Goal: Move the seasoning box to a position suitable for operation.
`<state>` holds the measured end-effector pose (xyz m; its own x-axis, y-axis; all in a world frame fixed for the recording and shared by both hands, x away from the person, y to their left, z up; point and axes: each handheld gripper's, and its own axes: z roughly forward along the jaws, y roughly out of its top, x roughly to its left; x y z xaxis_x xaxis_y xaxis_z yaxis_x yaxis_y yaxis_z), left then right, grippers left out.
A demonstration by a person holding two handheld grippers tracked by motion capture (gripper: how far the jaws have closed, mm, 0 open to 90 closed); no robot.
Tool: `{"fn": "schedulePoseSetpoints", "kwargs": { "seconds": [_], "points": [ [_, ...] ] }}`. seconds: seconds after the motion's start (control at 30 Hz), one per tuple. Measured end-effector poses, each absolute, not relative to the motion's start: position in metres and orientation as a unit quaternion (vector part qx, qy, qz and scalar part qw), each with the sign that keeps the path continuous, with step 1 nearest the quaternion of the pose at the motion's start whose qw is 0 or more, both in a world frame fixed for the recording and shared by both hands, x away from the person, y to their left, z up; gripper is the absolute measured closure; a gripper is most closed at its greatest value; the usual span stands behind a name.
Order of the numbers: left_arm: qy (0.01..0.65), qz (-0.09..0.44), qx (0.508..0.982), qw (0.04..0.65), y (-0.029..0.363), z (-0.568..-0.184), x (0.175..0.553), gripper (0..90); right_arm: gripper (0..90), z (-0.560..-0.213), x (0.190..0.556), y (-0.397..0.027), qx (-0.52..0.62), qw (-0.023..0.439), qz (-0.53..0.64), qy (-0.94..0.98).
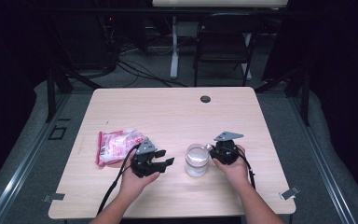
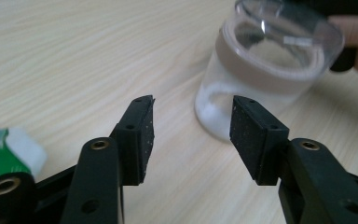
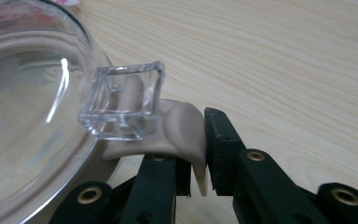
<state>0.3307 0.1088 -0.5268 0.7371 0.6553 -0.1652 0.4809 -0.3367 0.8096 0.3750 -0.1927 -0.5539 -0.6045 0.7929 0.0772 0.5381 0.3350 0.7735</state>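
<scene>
A clear lidded jar (image 1: 196,160) stands near the table's (image 1: 177,107) front edge, between both hands. The right gripper (image 3: 196,163) is clenched on the lid's beige silicone tab (image 3: 182,133). The left gripper (image 2: 191,135) is released, jaws apart, just left of the jar. A pink snack packet (image 1: 116,145) lies farther left.

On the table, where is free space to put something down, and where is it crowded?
The far half of the table is bare, bordered only by a dark round cap; the right edge strip is free too. The near middle is crowded: pink packet, left gripper, clear jar, right gripper pinching its beige tab.
</scene>
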Motion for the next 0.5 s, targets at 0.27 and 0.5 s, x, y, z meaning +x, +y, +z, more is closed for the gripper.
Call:
{"fn": "schedulePoseSetpoints", "kwargs": {
  "seconds": [0.27,0.5],
  "points": [
    [0.330,0.115,0.816,0.461,0.107,-0.533,0.308,44.4,84.1,-0.552,0.376,-0.185,0.427,0.177,0.383,0.800],
    [0.308,0.102,0.825,0.463,0.093,-0.535,0.310,40.7,84.0,-0.552,0.361,-0.178,0.451,0.204,0.371,0.786]
  ]
}}
